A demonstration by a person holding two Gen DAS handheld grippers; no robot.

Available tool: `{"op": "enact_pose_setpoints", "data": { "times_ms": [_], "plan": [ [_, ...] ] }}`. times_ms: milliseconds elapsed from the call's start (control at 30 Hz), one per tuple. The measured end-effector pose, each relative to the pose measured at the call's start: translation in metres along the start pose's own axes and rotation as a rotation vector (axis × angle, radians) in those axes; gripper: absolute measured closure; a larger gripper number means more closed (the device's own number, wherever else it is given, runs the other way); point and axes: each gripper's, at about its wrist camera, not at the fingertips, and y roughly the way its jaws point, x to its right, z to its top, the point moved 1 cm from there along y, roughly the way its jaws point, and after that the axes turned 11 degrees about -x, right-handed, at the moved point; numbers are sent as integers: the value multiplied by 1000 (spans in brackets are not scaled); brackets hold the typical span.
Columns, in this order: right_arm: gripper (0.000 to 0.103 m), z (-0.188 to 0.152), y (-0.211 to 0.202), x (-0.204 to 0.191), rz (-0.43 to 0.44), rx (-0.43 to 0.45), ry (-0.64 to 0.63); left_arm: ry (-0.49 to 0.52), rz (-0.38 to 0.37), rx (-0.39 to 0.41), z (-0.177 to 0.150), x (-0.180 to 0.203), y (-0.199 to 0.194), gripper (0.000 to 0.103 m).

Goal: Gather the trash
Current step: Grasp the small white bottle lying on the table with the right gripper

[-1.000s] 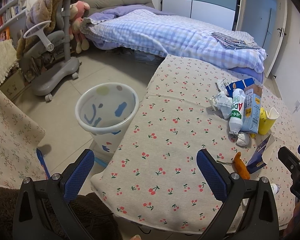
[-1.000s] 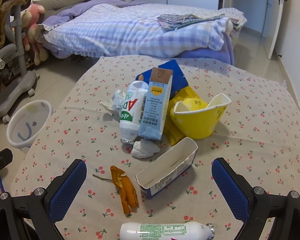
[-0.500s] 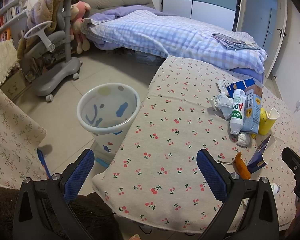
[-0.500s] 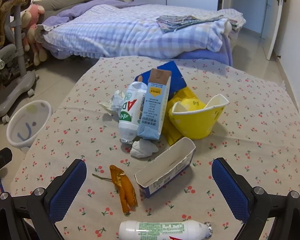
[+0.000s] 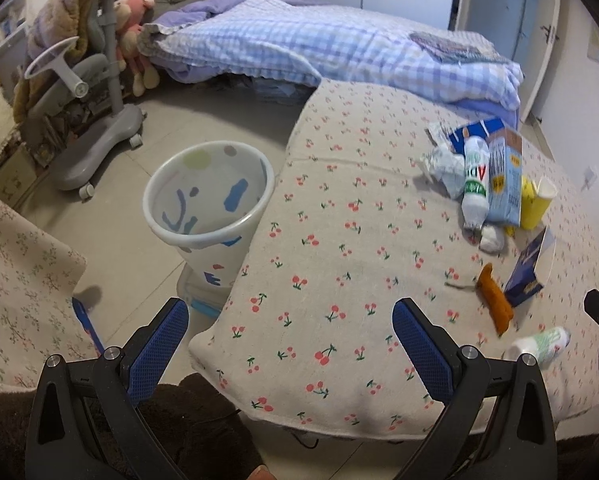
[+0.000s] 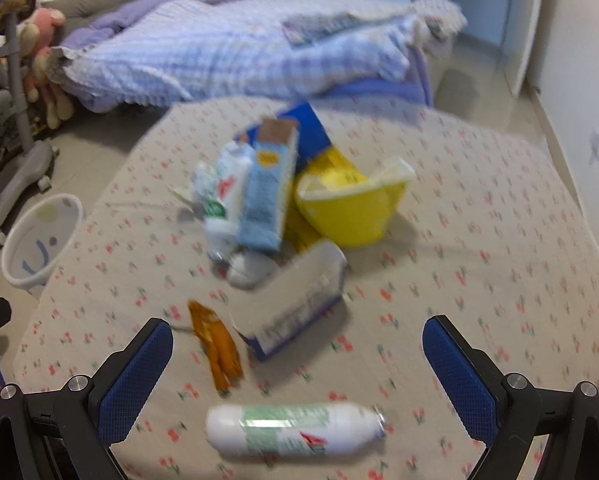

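Right tool [image 6: 297,364] nearer the smooth white cylindrical bottle [image 6: 295,429], jaws wide apart, empty; left tool [image 5: 289,344] likewise agape.

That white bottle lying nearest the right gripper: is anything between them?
No. In the right wrist view the white bottle lies just ahead of the open right gripper, with only cherry-print cloth there.

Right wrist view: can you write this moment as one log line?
left tongs: open, empty | right tongs: open, empty, above white bottle lying on the cherry cloth | bin: on floor, no trash visible inside
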Motion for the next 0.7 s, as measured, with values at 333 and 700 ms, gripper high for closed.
{"op": "enact_pose_setpoints", "data": {
  "times_ms": [333, 700],
  "plan": [
    [0, -34, 24, 0, -57, -173, -85, 124, -14, -76, -13, -6, 11, 0],
    [1, -38, 68, -34, -237, -244, -388, 116, -92, -115, -6, -14, 14, 0]
  ]
}}
